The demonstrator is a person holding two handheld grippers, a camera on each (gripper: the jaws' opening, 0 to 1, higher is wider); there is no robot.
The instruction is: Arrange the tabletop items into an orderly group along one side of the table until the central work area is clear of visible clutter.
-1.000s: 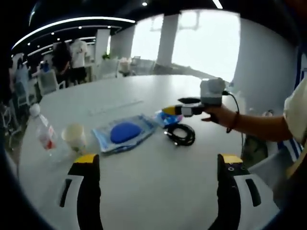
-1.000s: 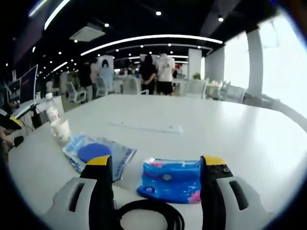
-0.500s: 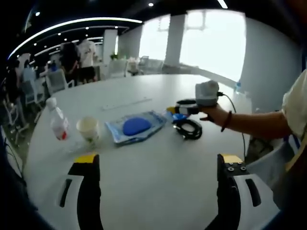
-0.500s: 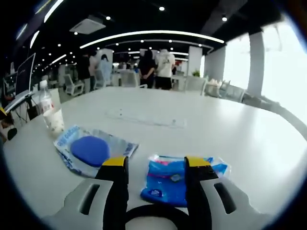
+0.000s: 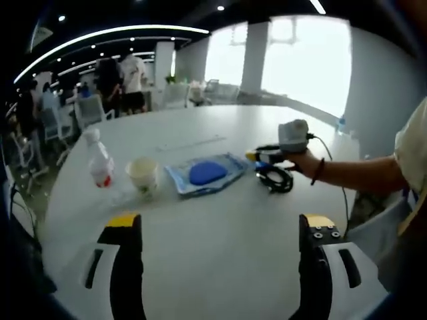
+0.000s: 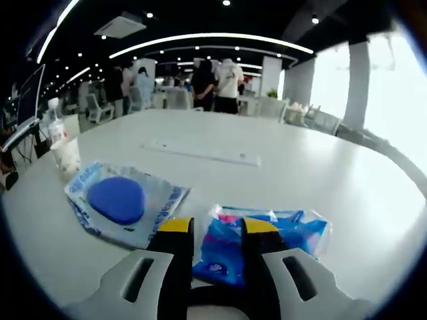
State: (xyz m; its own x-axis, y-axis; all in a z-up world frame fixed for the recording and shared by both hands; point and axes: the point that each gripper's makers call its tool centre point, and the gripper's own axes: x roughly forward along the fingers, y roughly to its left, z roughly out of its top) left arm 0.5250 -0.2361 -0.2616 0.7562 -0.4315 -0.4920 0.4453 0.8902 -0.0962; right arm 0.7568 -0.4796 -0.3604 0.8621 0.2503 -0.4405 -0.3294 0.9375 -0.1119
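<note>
My left gripper (image 5: 220, 223) hangs open over the bare near part of the white table (image 5: 220, 267). Ahead of it stand a water bottle (image 5: 100, 161) and a paper cup (image 5: 143, 177). Beside them lie a clear pouch with a blue oval pad (image 5: 207, 175) and a coiled black cable (image 5: 275, 180). A hand (image 5: 303, 161) holds my right gripper (image 5: 261, 156) low over the cable. In the right gripper view, my right gripper (image 6: 217, 227) has its jaws narrowed but apart, straddling the near end of a blue packet (image 6: 293, 230). The pouch (image 6: 120, 200) lies to its left.
A long pale strip (image 6: 200, 153) lies flat further out on the table. The cup (image 6: 65, 155) and bottle (image 6: 55, 127) stand at the left table edge. The cable (image 6: 213, 295) curves under the right gripper. Several people and chairs (image 5: 120, 80) are beyond the table.
The right gripper's jaws have drawn much closer together and moved in over the blue packet. The left gripper view has shifted, bringing the bottle and cup further into the picture.
</note>
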